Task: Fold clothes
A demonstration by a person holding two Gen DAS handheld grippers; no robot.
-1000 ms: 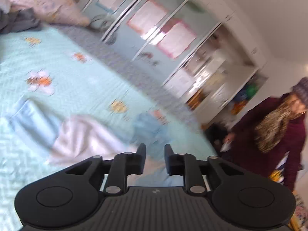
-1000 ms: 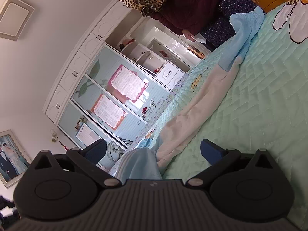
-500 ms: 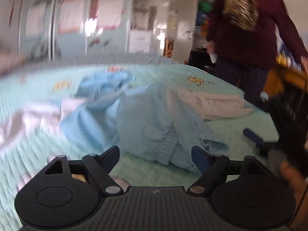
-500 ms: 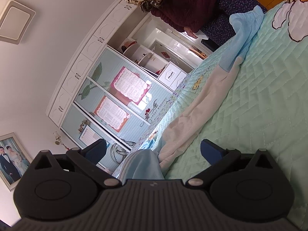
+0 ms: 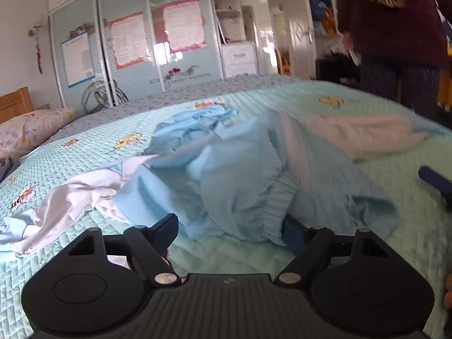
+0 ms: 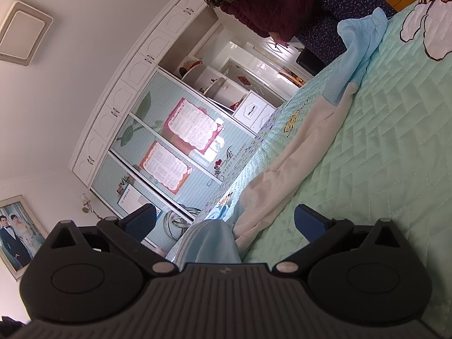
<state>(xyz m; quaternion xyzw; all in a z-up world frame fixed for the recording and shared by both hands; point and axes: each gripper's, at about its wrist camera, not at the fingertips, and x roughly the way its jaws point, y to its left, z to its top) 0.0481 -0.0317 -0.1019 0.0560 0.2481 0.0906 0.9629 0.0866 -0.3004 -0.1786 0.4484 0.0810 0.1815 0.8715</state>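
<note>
A crumpled light-blue garment [image 5: 240,175] with white parts [image 5: 79,197] lies on the mint quilted bed [image 5: 70,155]. My left gripper [image 5: 230,221] sits low at the garment's near edge. Its jaws are closing, a gathered blue fold lies between them, and the pads stand apart from the cloth. My right gripper [image 6: 224,212] is rolled on its side and open, with blue cloth [image 6: 209,243] bunched between its fingers near the body. A cream sleeve [image 6: 282,175] with a blue cuff [image 6: 358,48] runs away along the bed [image 6: 381,155]. One right finger [image 5: 432,179] shows at the left wrist view's right edge.
A person in a maroon coat [image 5: 389,28] stands at the bed's far right side. A floral pillow [image 5: 31,130] and wooden headboard [image 5: 14,101] are at the left. Sliding wardrobe doors [image 5: 135,48] line the wall beyond the bed.
My left gripper rolled level, swung across and dropped to the blue garment, and its jaws went from nearly shut to wide. The right gripper stayed put.
</note>
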